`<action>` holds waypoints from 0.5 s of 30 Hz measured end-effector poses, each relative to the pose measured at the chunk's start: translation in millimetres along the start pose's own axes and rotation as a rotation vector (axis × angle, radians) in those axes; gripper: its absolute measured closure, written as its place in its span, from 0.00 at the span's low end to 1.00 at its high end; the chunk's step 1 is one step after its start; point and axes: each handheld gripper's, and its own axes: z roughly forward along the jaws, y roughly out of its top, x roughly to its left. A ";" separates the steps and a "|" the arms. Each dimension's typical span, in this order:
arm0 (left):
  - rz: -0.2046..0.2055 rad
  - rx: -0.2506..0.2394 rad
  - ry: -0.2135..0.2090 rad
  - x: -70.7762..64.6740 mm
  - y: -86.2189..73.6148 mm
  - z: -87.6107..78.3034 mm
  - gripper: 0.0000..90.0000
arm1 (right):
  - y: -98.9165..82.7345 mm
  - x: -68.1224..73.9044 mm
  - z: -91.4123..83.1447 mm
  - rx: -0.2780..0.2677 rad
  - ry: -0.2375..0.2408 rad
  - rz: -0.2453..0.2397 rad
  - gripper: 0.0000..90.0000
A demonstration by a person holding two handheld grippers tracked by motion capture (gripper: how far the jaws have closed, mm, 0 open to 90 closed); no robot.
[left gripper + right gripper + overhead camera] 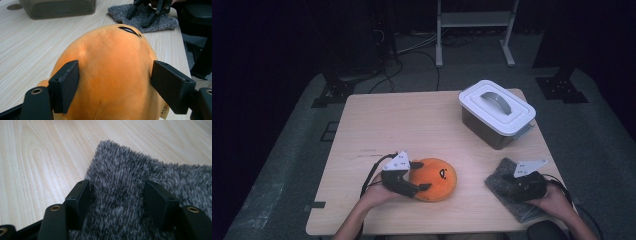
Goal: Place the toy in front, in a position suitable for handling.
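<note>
Now the biggest thing is the wooden table (412,125). On its far right side sits a grey box (492,127) with a white lid (497,106) shut on top. The lid has a grey handle.

Next in size is the round orange soft toy (434,179). It lies near the front edge of the table, a bit left of the middle. It has a small dark mark on its skin.

To the right of the toy, well apart from it, lies a fuzzy grey cloth (507,192), near the front right corner.

The left claw (422,176) is around the toy. In the left gripper view its two black pads sit on both sides of the toy (112,75) and press into the soft sides, so it looks like a grip on the toy. The toy is not lifted yet; it rests on the table.

The right claw (519,186) is down on the cloth. In the right gripper view a fold of cloth (120,200) bunches up between the pads, so it seems to pinch the cloth.

I think the work is only starting. Both things are grabbed, but the lid is on and nothing is in the box.
</note>
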 end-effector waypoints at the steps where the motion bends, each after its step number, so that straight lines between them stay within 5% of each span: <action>1: 0.002 0.001 0.001 -0.1 0.1 0.0 0.25 | 0.2 -0.3 0.1 0.002 0.002 0.000 0.41; 15: 0.010 0.012 0.008 -0.9 0.7 0.2 0.25 | 0.5 0.6 1.0 0.002 -0.015 0.022 0.37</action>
